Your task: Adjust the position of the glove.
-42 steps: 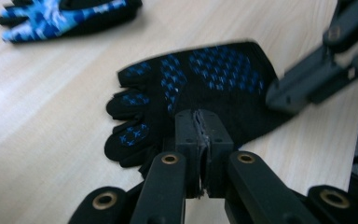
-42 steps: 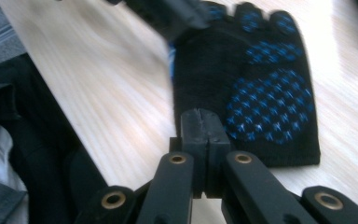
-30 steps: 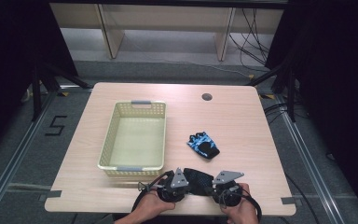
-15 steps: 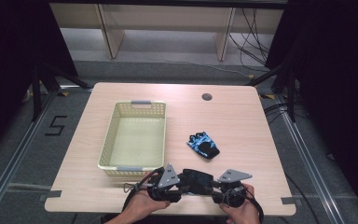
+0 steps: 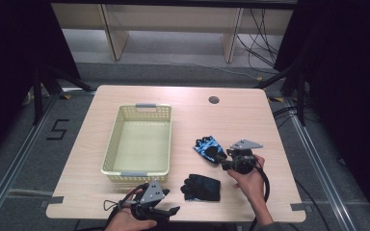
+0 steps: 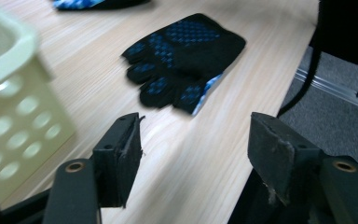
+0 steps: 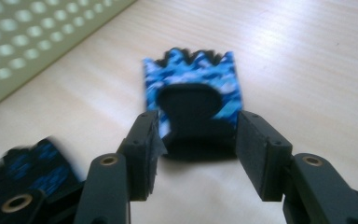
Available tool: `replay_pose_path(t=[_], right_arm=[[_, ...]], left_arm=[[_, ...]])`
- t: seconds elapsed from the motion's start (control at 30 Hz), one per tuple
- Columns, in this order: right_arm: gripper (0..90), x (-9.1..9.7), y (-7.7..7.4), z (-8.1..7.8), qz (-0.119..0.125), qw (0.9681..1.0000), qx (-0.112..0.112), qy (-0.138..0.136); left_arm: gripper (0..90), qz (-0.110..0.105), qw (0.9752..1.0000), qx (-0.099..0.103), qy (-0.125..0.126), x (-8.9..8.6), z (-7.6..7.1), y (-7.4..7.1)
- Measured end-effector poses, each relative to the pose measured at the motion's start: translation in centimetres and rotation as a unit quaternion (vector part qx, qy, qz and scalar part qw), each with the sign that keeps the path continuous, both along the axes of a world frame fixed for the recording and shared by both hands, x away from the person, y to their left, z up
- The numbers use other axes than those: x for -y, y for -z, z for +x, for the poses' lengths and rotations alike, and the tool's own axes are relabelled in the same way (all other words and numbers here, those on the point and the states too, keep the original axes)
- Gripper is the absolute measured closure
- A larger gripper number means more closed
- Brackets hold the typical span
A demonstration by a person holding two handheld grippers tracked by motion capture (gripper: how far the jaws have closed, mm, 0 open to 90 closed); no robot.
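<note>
A black glove with blue dots lies flat near the table's front edge. My left gripper is drawn back to its left at the front edge. Its jaws have just been opening and hold nothing. A blue camouflage glove lies farther back. My right gripper is at its black cuff end. Those jaws have just been opening too. They stand on either side of the cuff, and the pads do not press on it.
A pale yellow perforated basket stands empty on the left half of the wooden table. A round cable hole sits near the far edge. Dark floor and cables surround the table.
Both grippers were shut together at the black glove by the front edge. They have opened and parted. The left drew back leftward; the right went up to the blue glove.
</note>
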State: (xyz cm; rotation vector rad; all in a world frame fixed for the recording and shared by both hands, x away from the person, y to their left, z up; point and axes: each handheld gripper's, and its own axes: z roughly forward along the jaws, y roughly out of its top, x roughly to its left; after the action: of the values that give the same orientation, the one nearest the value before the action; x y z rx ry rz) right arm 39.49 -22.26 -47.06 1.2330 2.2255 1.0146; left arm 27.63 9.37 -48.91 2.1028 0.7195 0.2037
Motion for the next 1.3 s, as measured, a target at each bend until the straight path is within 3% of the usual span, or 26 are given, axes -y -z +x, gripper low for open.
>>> replay_pose_path(t=[0.17, 0.2, 0.23, 0.27, 0.33, 0.4, 0.43, 0.47, 0.53, 0.57, 0.6, 0.63, 0.77, 0.8, 0.83, 0.87, 0.93, 0.97, 1.0, 1.03, 1.07, 1.13, 1.17, 1.23, 1.27, 1.3], right_arm=[[51.9, -0.5, -0.1, 3.0, -0.009, 0.9998, -0.019, 0.005], [52.3, -0.4, 0.1, 3.4, -0.015, 0.9998, -0.015, 0.000], [52.5, -0.6, 0.0, 3.8, -0.006, 0.9995, -0.030, 0.009], [53.4, -0.5, 0.2, 4.2, -0.014, 0.9995, -0.027, 0.007], [53.5, -0.5, 0.3, 4.9, -0.017, 0.9993, -0.033, 0.004], [54.7, -0.5, 0.5, 5.4, -0.007, 0.9990, -0.043, 0.009], [54.7, -0.3, 0.7, 5.7, -0.006, 0.9990, -0.043, 0.008], [55.0, -0.3, 0.9, 5.9, 0.000, 0.9985, -0.054, 0.008], [55.2, -0.1, 1.4, 6.3, -0.013, 0.9984, -0.054, 0.007], [55.4, -0.2, 1.6, 6.4, -0.007, 0.9979, -0.064, 0.008], [55.7, -0.1, 2.0, 6.7, -0.012, 0.9990, -0.042, 0.001], [55.9, -0.1, 1.8, 6.7, -0.013, 0.9978, -0.065, 0.004], [55.9, 0.0, 2.3, 7.2, -0.018, 0.9985, -0.051, -0.001], [56.0, -0.2, 2.1, 7.0, -0.015, 0.9974, -0.070, 0.006], [56.1, -0.1, 2.5, 7.3, -0.018, 0.9986, -0.049, -0.004], [56.4, -0.3, 2.3, 7.1, -0.014, 0.9979, -0.063, 0.005], [56.7, -0.4, 2.3, 7.1, -0.010, 0.9973, -0.072, 0.008], [56.8, -0.3, 2.4, 7.3, -0.019, 0.9979, -0.061, -0.007], [56.8, -0.4, 2.5, 7.3, -0.022, 0.9973, -0.070, -0.006], [57.3, -0.5, 2.9, 7.4, -0.025, 0.9984, -0.050, -0.006], [58.3, -0.7, 2.8, 7.2, -0.030, 0.9965, -0.078, 0.002], [62.6, -0.7, 3.0, 7.2, -0.026, 0.9968, -0.076, -0.004], [63.8, -0.8, 3.2, 7.3, -0.023, 0.9976, -0.065, -0.004], [69.1, -0.8, 3.0, 7.1, -0.009, 0.9959, -0.090, -0.002], [69.8, -0.9, 3.3, 7.2, 0.000, 0.9972, -0.075, -0.002], [71.8, -0.9, 3.2, 7.2, 0.000, 0.9971, -0.076, -0.002]], left_arm=[[30.4, 0.012, 0.9999, 0.003, 0.002, -1.0, 0.2, 0.3], [29.9, 0.004, 0.9999, -0.007, -0.015, -1.0, 0.0, 0.5], [29.6, 0.013, 0.9999, -0.003, 0.000, -1.3, 0.1, 0.4], [29.2, 0.002, 0.9999, 0.000, -0.011, -1.2, -0.1, 0.5], [28.7, 0.023, 0.9997, 0.005, -0.009, -1.6, 0.0, 0.6], [28.5, 0.013, 0.9997, -0.005, -0.018, -1.7, -0.1, 0.8], [28.2, 0.019, 0.9998, -0.002, -0.010, -1.8, 0.0, 0.8], [28.1, 0.016, 0.9996, -0.011, -0.023, -1.8, 0.0, 0.9], [27.9, 0.020, 0.9997, -0.003, -0.016, -2.0, 0.0, 1.0], [27.7, 0.017, 0.9996, -0.004, -0.020, -1.9, 0.0, 1.1], [27.3, 0.014, 0.9996, -0.003, -0.023, -1.8, 0.0, 1.2], [27.3, 0.023, 0.9996, -0.003, -0.014, -2.0, 0.1, 1.1], [24.6, 0.008, 0.9997, -0.009, -0.020, -1.9, 0.0, 1.2], [23.5, 0.000, 0.9997, -0.005, -0.022, -1.8, 0.0, 1.3], [23.3, 0.002, 0.9998, -0.005, -0.021, -1.8, 0.0, 1.3], [23.0, 0.012, 0.9997, -0.013, -0.019, -2.0, 0.1, 1.2], [22.7, 0.007, 0.9997, -0.009, -0.020, -1.9, 0.2, 1.3], [22.6, 0.008, 0.9997, -0.008, -0.020, -1.9, 0.1, 1.3], [22.4, 0.008, 0.9997, -0.008, -0.020, -1.9, 0.1, 1.3], [21.8, 0.021, 0.9996, -0.006, -0.018, -2.1, 0.2, 1.3], [21.6, 0.015, 0.9997, -0.008, -0.018, -2.0, 0.2, 1.3], [21.7, 0.009, 0.9997, -0.011, -0.021, -1.9, 0.1, 1.4], [21.7, 0.022, 0.9996, -0.007, -0.019, -2.0, 0.2, 1.4], [21.8, 0.014, 0.9996, -0.011, -0.023, -1.9, 0.1, 1.4], [21.9, 0.015, 0.9995, -0.013, -0.023, -1.9, 0.1, 1.4], [22.0, 0.016, 0.9995, -0.015, -0.023, -1.9, 0.1, 1.4]])
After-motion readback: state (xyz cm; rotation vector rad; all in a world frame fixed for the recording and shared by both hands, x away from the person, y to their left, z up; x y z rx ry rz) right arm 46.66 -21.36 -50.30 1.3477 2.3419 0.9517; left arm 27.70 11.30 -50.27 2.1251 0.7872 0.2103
